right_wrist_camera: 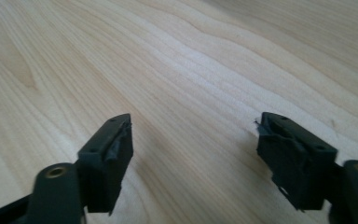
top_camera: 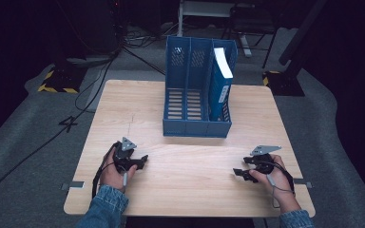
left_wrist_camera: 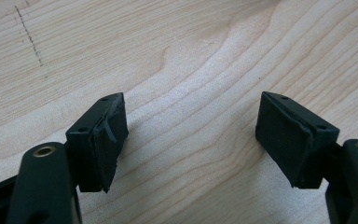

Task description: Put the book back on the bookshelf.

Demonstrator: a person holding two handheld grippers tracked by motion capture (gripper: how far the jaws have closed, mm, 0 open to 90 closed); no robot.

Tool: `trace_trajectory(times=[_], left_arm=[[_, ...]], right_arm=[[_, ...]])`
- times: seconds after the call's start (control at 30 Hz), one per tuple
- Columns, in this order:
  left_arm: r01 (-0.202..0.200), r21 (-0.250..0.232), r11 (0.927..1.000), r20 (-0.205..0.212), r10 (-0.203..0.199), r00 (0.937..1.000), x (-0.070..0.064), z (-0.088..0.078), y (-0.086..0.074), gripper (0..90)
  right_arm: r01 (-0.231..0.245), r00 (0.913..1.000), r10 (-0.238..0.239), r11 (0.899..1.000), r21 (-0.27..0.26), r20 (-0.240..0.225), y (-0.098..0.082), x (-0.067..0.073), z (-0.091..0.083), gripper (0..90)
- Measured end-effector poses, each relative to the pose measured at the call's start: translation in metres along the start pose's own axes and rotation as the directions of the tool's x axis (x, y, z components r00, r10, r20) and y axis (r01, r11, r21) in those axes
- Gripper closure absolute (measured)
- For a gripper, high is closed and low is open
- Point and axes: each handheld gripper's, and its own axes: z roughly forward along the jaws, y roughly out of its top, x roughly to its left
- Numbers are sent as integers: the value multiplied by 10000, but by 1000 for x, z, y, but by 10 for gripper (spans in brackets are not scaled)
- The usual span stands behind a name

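Standing in blue rack's (top_camera: 197, 90) right slot: probably a book (top_camera: 221, 80).

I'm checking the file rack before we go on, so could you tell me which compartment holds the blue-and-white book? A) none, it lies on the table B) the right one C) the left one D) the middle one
B: the book stands upright in the right compartment of the blue rack.

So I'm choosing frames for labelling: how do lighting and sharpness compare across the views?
High view: table evenly lit, surroundings near black, slightly soft. Left gripper view: wood grain crisp, left gripper casts soft shadows. Right gripper view: right gripper sharp, far tabletop blurs.
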Motion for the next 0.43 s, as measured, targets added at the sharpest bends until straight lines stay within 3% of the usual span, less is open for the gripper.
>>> trace_trajectory(times=[0.07, 0.13, 0.17, 0.2, 0.43], left_arm=[[4, -2, 10000, -4, -4, 10000, 0, 0, 0, 254], [-2, 1, 10000, 0, 2, 10000, 0, 0, 0, 255], [3, -25, 10000, 1, -3, 10000, 0, 0, 0, 255], [-4, -24, 10000, -1, 4, 10000, 0, 0, 0, 254], [10, -29, 10000, 11, -10, 10000, 0, 1, 0, 253]], right_arm=[[153, 9999, -153, 9998, -83, 69, -1, 2, 2, 201], [497, 9971, -487, 9986, -166, 581, -3, 3, 6, 120], [622, 9947, -591, 9974, -352, 844, -5, 4, 10, 37], [472, 9941, -400, 9964, -699, 1012, -7, 5, 15, 0], [319, 9933, -243, 9973, -662, 1131, -5, 6, 16, 0]])
